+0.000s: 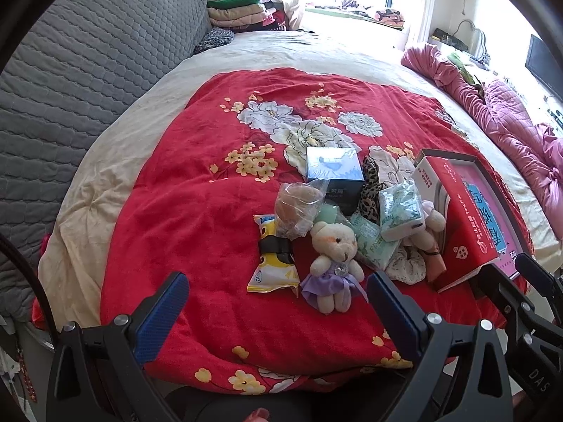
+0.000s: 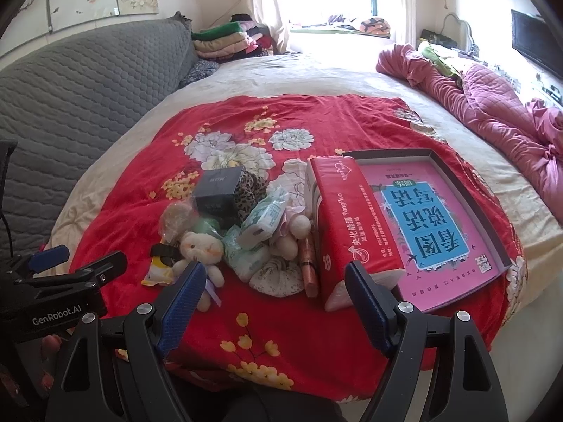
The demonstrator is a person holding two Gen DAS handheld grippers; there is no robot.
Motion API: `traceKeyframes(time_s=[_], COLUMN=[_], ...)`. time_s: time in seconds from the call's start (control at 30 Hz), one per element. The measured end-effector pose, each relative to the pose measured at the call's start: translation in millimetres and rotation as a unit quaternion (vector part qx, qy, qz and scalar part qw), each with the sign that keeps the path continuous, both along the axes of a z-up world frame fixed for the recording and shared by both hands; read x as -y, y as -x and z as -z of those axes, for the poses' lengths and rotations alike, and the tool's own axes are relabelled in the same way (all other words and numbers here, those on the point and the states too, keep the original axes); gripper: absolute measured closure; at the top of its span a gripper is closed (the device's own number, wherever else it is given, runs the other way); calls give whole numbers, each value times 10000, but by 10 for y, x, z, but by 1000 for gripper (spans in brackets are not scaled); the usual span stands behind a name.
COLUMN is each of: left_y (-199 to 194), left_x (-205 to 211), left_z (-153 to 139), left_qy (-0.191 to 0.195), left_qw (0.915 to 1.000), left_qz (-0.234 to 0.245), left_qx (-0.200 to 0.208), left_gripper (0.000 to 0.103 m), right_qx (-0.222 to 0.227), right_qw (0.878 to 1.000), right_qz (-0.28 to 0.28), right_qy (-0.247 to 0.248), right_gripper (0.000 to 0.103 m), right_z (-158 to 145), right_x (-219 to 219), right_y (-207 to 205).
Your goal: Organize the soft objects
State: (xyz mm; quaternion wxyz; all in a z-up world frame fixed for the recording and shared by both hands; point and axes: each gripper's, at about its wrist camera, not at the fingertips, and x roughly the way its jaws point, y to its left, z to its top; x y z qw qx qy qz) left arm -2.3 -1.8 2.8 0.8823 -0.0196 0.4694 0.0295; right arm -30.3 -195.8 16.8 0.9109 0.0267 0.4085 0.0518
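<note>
Both the left gripper [image 1: 274,306] and right gripper [image 2: 278,295] gape wide and empty near the red blanket's [image 1: 197,211] front edge, where the teddy bear [image 1: 334,263] half-hides tissue packs [image 1: 373,246].

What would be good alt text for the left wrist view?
An open left gripper hovers over a red floral blanket, its blue-padded fingers framing a white teddy bear in a purple dress. Behind it lie tissue packs, a dark box and a red box.

You've got two plush toys: a white bear [image 1: 334,263] and a second one [image 1: 427,225] at its 3 o'clock. Two tissue packs [image 1: 401,212], two boxes: dark [image 1: 334,172], red [image 1: 464,225]. One snack packet [image 1: 271,267], one tray [image 2: 457,221], two scrunchies [image 2: 278,277].
</note>
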Motion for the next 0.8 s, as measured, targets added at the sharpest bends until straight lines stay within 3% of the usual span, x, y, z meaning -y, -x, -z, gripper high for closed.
traceKeyframes(time_s=[0.8], left_y=[19], left_x=[88], left_z=[-92], left_qy=[30], left_qw=[9999], left_qz=[127], left_qx=[93], left_gripper=[1], right_qx=[89], right_qw=[9999], right_qz=[77], right_qy=[-16], right_gripper=[21], right_z=[-67], right_x=[40], right_y=[1])
